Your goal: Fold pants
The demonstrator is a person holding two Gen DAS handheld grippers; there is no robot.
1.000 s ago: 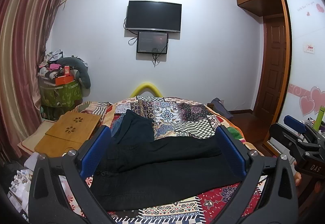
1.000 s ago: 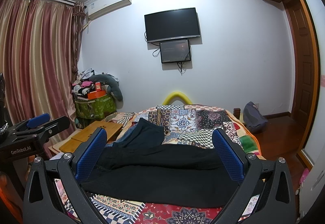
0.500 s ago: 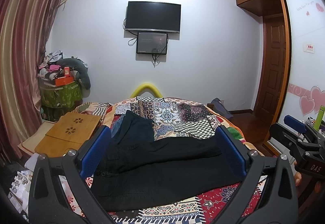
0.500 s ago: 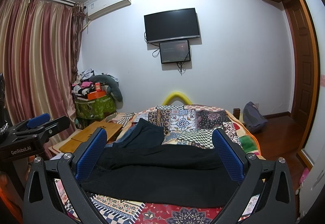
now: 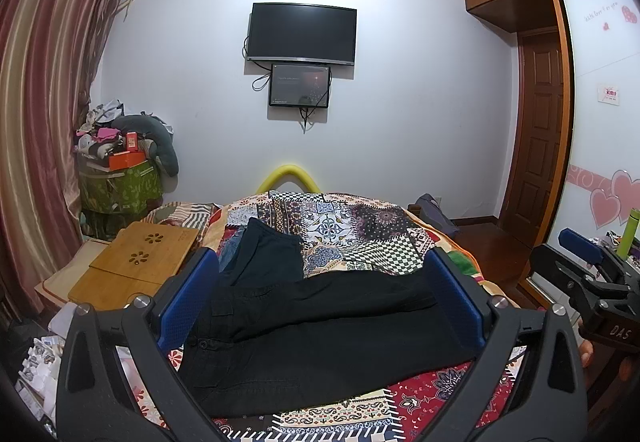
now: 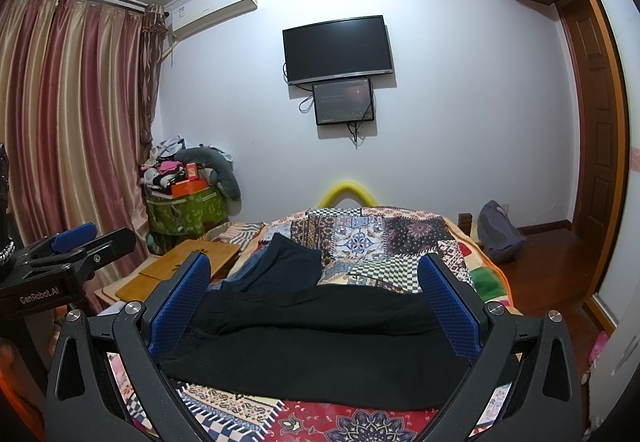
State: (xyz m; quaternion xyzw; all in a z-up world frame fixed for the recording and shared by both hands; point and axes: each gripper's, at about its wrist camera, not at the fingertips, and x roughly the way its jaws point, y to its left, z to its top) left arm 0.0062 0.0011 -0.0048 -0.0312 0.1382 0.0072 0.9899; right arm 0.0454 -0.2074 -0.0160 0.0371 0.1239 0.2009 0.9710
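Left to right: striped satin curtain (image 5: 36, 121); green leaf-print bin (image 5: 120, 189) heaped with clothes, an orange box and a grey neck pillow; bamboo lap desk (image 5: 136, 266) with flower cut-outs. Left gripper (image 5: 320, 306) jaws spread wide, blue ribbed pads (image 5: 188, 298), nothing held, above the bed. Black pants (image 5: 320, 330), matte cotton, lie flat sideways across the patchwork quilt (image 5: 360, 230), waistband at left; a second dark garment (image 5: 268, 254) behind. Right gripper (image 6: 316, 306) jaws also wide apart, empty, over the pants (image 6: 328, 334). Wooden door (image 5: 536, 137) far right.
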